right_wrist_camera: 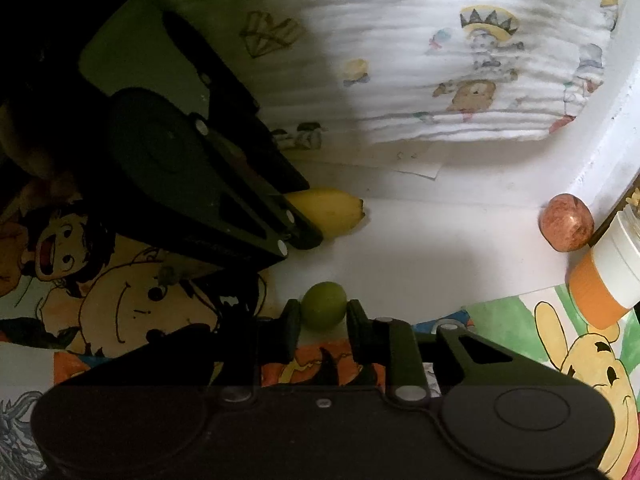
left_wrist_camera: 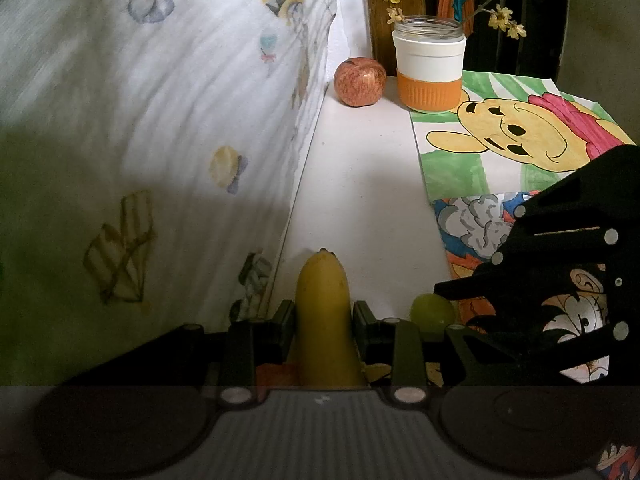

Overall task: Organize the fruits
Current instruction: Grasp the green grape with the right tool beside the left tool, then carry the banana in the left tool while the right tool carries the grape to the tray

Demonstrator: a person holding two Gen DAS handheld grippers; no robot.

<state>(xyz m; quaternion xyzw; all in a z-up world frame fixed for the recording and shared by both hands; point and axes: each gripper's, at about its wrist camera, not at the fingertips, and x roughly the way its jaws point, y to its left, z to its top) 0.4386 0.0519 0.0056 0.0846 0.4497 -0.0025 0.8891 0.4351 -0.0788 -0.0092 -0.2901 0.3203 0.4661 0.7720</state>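
Observation:
My left gripper (left_wrist_camera: pixel 323 320) is shut on a yellow banana (left_wrist_camera: pixel 326 320), which points forward between the fingers over the white table; it also shows in the right wrist view (right_wrist_camera: pixel 332 216). My right gripper (right_wrist_camera: pixel 323 320) has its jaws closed against both sides of a small green fruit (right_wrist_camera: pixel 323 307), which rests low on the table; the fruit also shows in the left wrist view (left_wrist_camera: pixel 432 312). A red apple (left_wrist_camera: pixel 360 82) sits at the far end of the table by the wall, and shows in the right wrist view (right_wrist_camera: pixel 566 222).
A jar with a white and orange sleeve (left_wrist_camera: pixel 430 66) holding flower twigs stands beside the apple. Coloured cartoon drawings (left_wrist_camera: pixel 520 128) cover the table's right part. A printed white cloth (left_wrist_camera: pixel 160 120) hangs along the left side.

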